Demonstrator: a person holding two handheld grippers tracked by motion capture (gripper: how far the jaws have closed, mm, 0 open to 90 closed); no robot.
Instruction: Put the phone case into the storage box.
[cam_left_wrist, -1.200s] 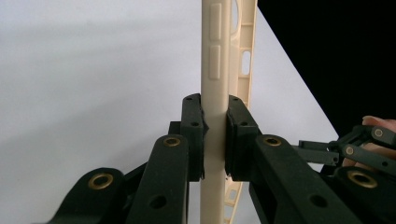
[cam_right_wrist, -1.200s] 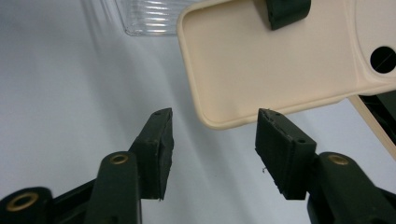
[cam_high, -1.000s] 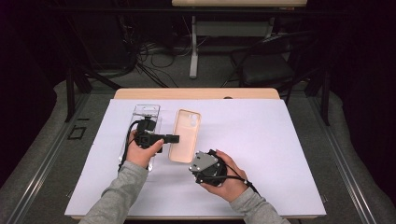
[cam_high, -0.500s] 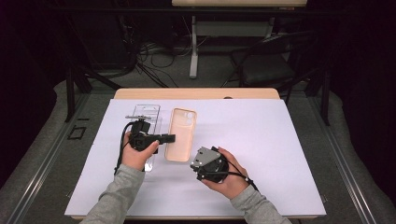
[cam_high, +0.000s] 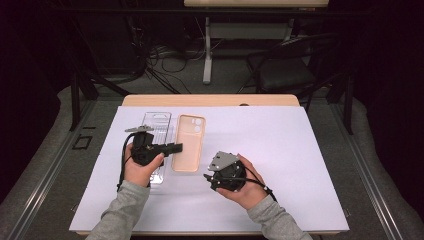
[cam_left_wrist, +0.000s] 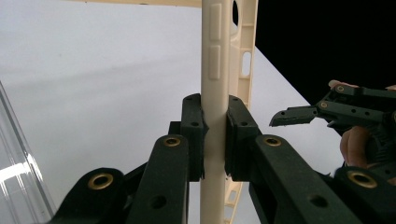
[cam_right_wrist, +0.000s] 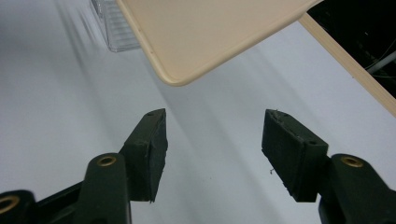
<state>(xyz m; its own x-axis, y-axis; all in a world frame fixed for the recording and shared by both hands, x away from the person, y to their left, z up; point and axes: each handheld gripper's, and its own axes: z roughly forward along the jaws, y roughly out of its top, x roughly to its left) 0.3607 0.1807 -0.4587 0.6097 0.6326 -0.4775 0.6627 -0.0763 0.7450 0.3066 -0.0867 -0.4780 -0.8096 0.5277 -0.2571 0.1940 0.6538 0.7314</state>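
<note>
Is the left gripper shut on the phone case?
Shut: its fingers press both sides of the phone case edge.

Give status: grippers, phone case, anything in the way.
Left gripper shut on the phone case side edge. Right gripper open, nothing between its jaws, which have just been opening, short of the case. Clear plastic tray lies left of the case; nothing blocking.

I see a wooden table (cam_high: 210, 100) covered by a white sheet (cam_high: 300, 165), with a clear plastic tray (cam_high: 156, 125) lying left of centre in the frame and a beige phone case (cam_high: 189, 145) just beside it.
</note>
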